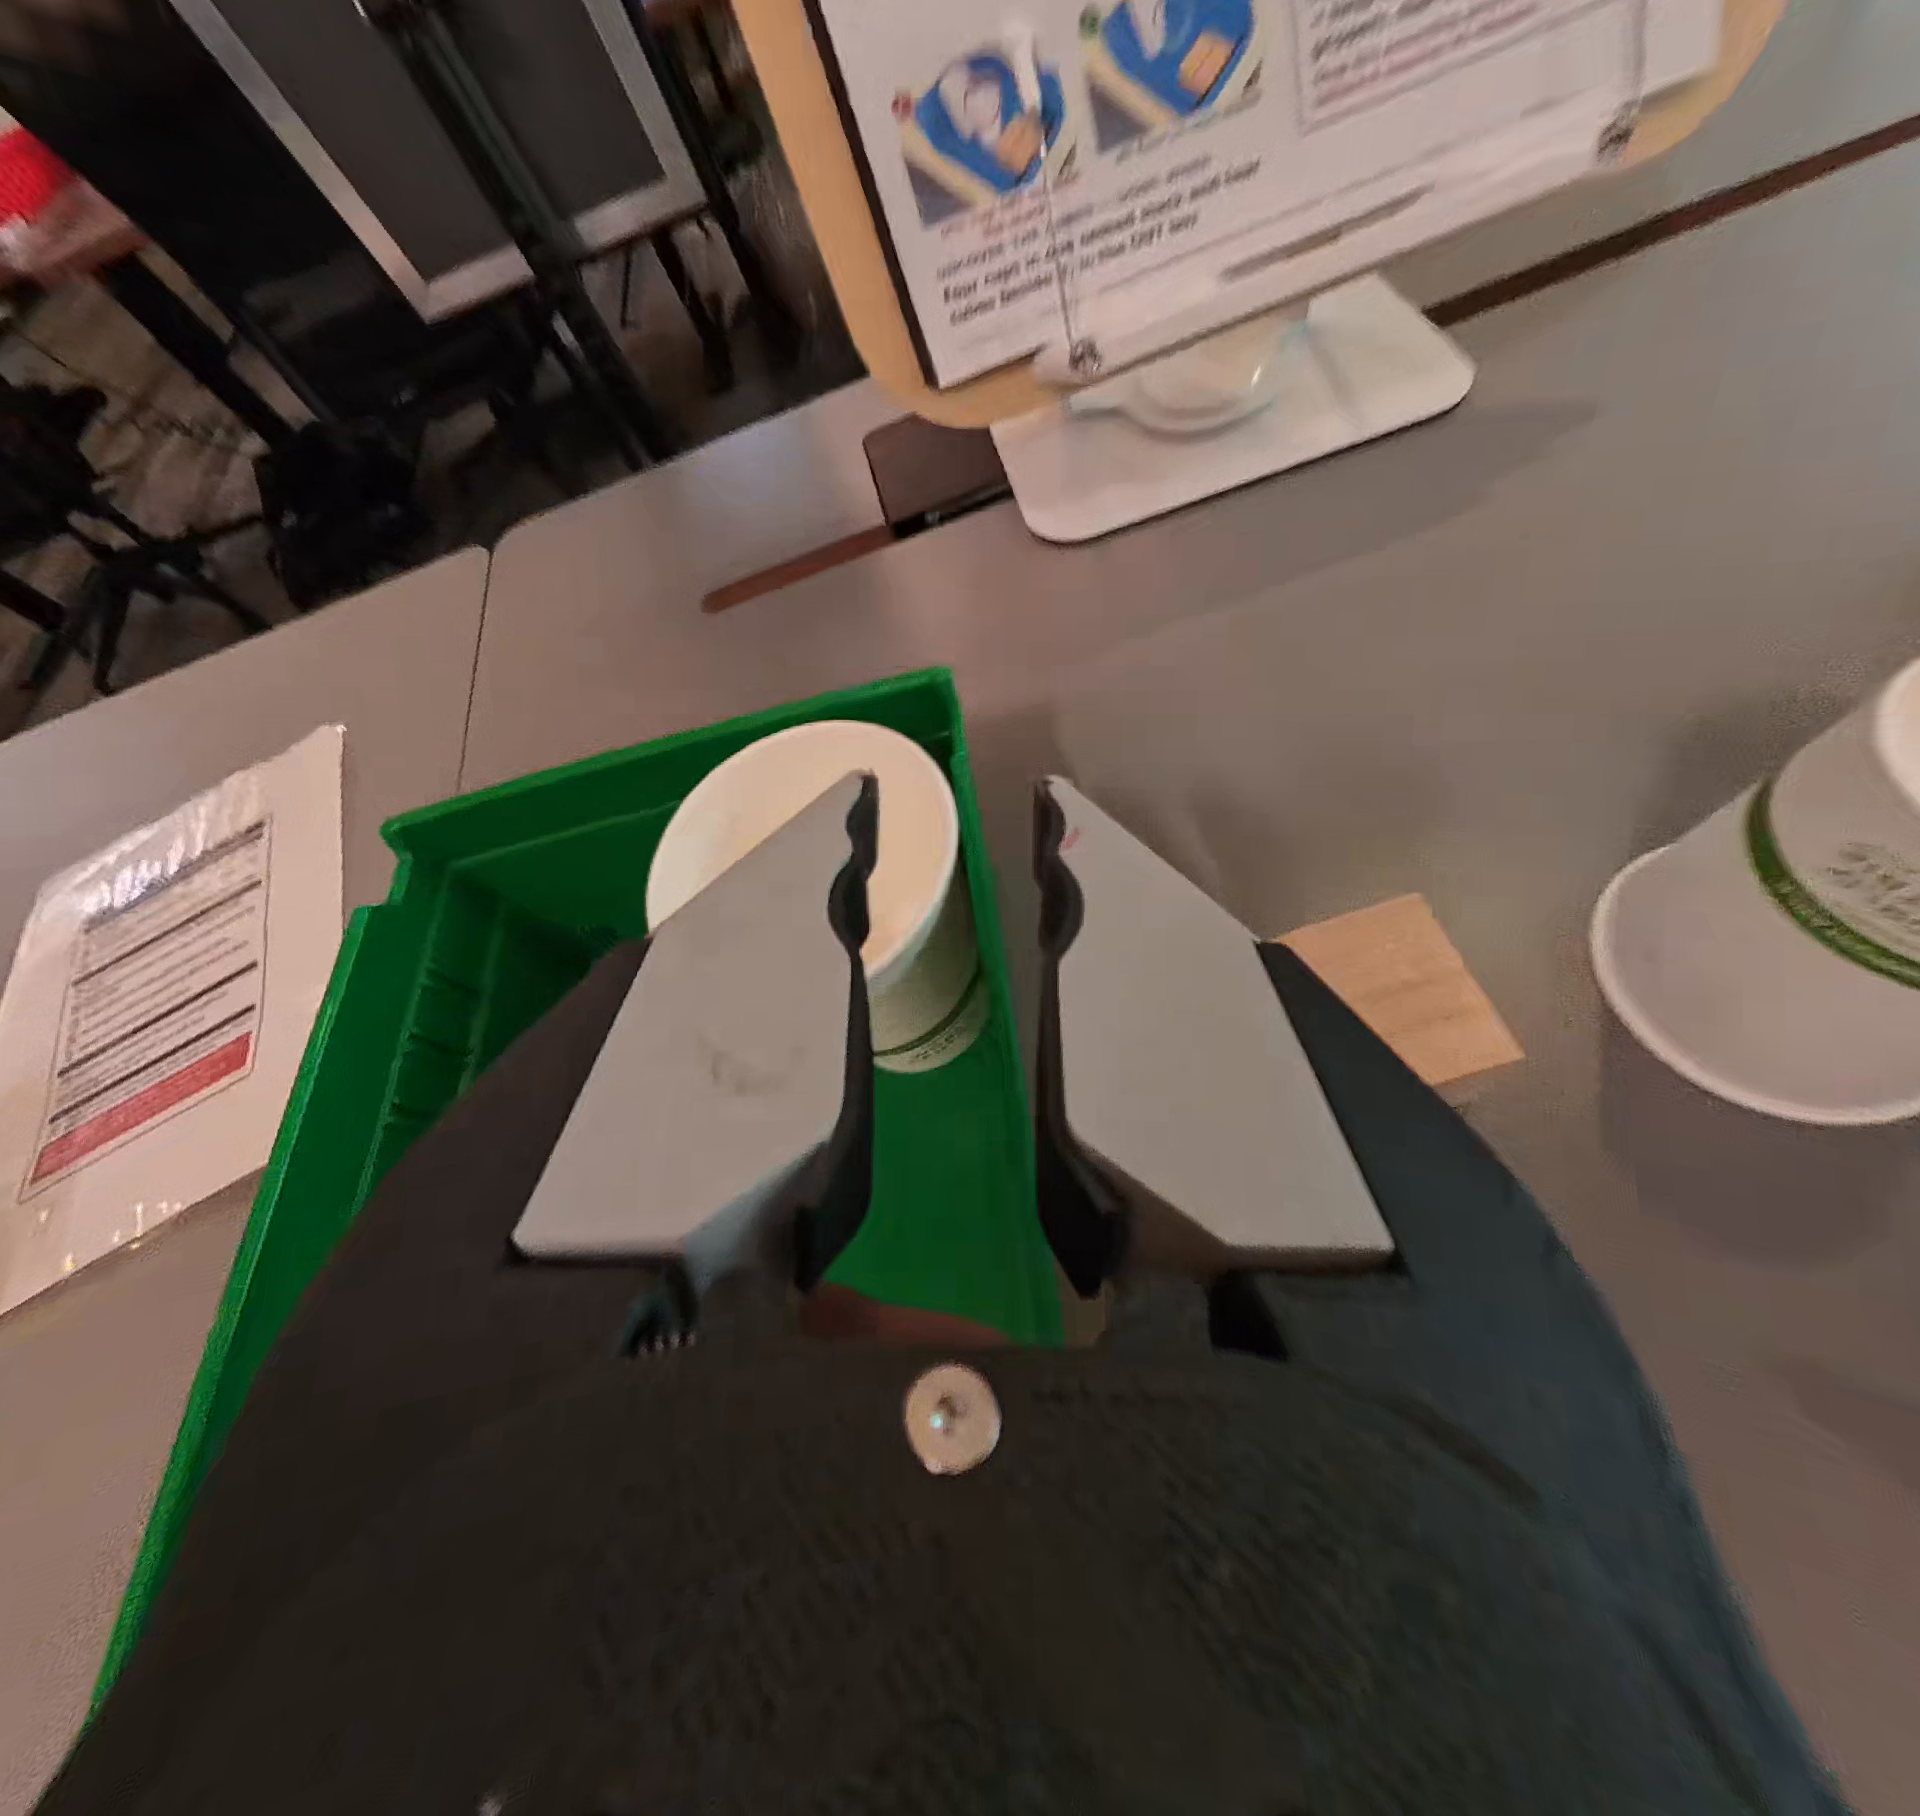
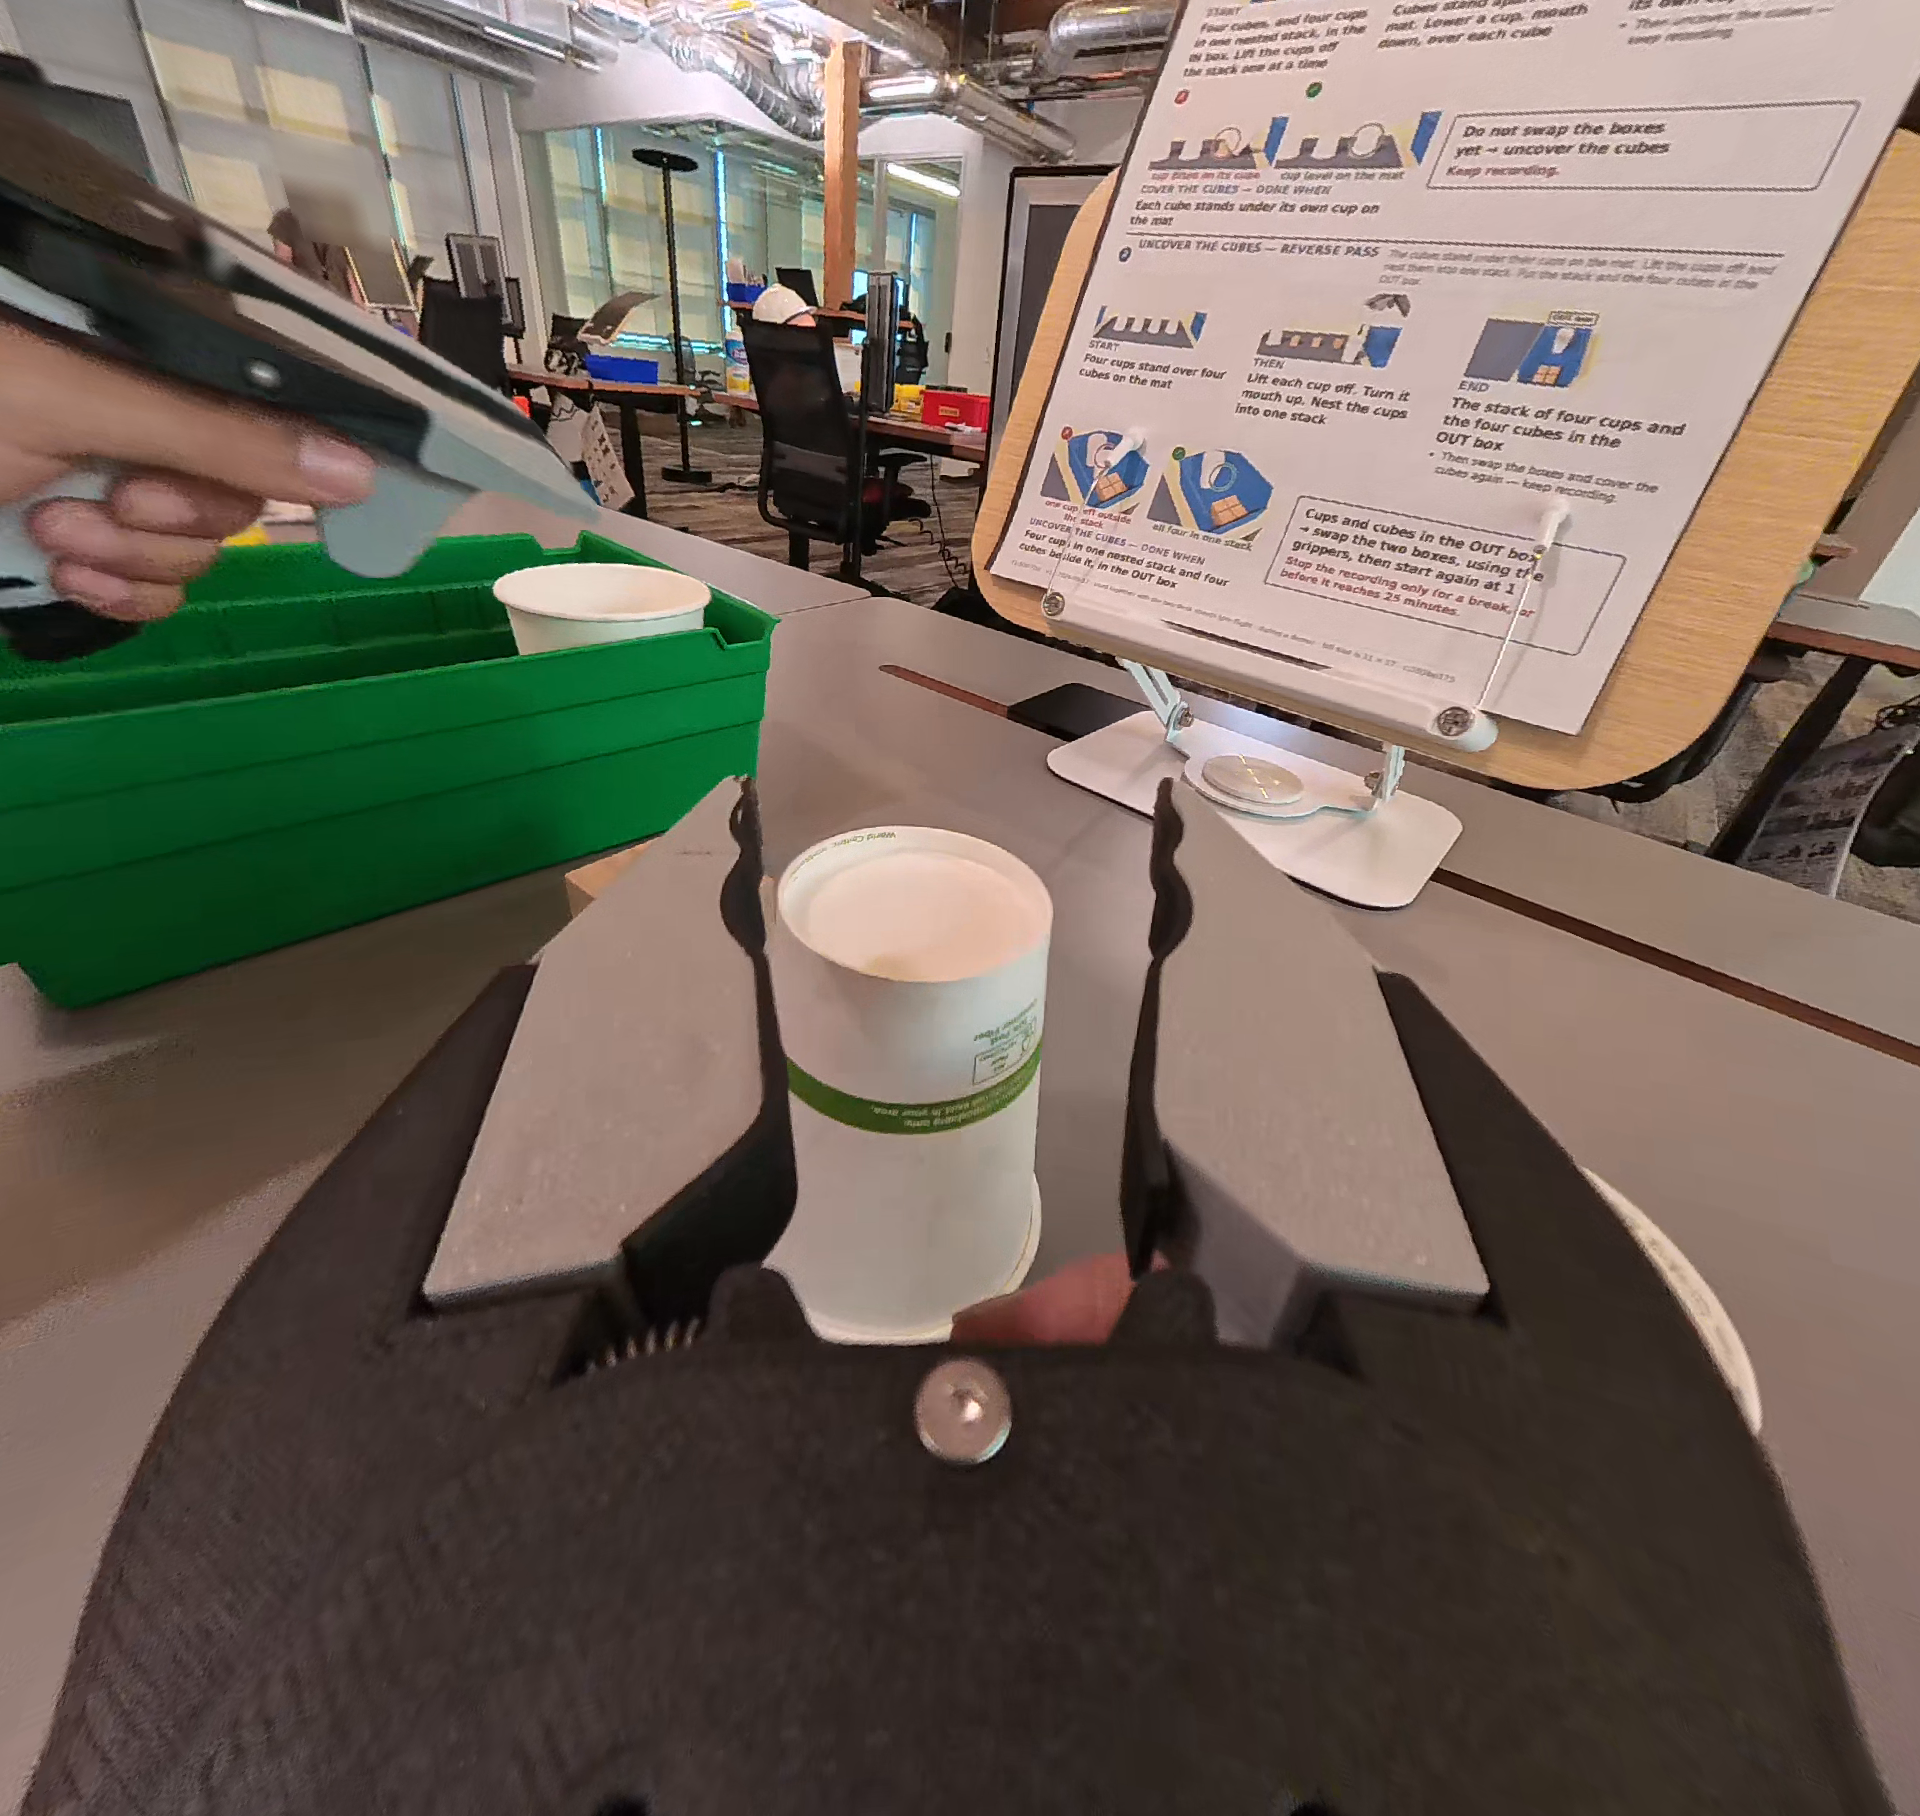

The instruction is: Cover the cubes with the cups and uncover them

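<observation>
- Right gripper (image 2: 951,790): jaws wide apart, straddling an inverted white cup with a green band (image 2: 914,1060) that stands mouth-down on the grey surface (image 2: 1558,1091). Left finger (image 2: 750,935) sits at or just off the cup wall; a clear gap shows on the right side. Not gripped.
- Key relation: the cup's long axis is vertical and runs straight up between the right gripper's fingers, so closing alone should take it. This is the nearer gripper.
- Left gripper (image 1: 956,790): partly open and holding nothing, hovering over the right wall of the green bin (image 1: 436,893).
- A second cup (image 1: 769,810) stands mouth-up in the bin's far right corner, below the left gripper.
- A wooden cube (image 1: 1392,987) lies bare on the surface between bin and inverted cup.
- Whether a cube sits under the inverted cup cannot be told; likely so.
</observation>
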The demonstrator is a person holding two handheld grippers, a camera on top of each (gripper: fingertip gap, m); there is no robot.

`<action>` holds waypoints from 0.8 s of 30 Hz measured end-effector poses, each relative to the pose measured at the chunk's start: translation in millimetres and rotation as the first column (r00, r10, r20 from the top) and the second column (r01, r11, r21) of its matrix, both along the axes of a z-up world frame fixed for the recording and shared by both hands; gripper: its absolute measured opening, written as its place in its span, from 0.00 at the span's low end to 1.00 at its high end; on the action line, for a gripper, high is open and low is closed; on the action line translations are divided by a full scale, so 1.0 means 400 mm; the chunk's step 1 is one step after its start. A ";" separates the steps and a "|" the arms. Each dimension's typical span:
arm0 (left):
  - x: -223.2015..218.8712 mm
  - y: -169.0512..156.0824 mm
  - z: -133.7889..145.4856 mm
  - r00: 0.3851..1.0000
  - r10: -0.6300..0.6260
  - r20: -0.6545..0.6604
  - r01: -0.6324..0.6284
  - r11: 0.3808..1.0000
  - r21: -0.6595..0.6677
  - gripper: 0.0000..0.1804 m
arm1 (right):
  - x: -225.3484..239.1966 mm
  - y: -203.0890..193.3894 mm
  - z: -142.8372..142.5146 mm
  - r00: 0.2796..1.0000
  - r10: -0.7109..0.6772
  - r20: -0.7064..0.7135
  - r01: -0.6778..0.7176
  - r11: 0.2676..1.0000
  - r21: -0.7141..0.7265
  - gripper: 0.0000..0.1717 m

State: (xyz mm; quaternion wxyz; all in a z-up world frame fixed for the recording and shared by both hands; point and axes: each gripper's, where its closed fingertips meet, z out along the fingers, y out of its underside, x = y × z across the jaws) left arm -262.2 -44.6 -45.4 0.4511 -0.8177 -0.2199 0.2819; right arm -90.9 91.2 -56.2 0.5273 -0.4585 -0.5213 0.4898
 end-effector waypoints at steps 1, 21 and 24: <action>-0.021 -0.002 -0.022 1.000 0.005 0.029 -0.004 0.999 -0.032 0.16 | 0.000 -0.003 -0.001 1.000 0.003 0.001 -0.003 1.000 0.005 0.42; -0.068 -0.037 -0.095 0.971 -0.016 0.240 0.036 0.996 -0.080 0.16 | 0.001 -0.003 -0.003 1.000 0.009 0.003 -0.009 1.000 -0.002 0.42; -0.070 -0.048 -0.132 0.973 0.008 0.232 0.035 0.983 -0.181 0.17 | 0.005 -0.002 0.003 1.000 0.002 -0.008 -0.002 1.000 0.013 0.42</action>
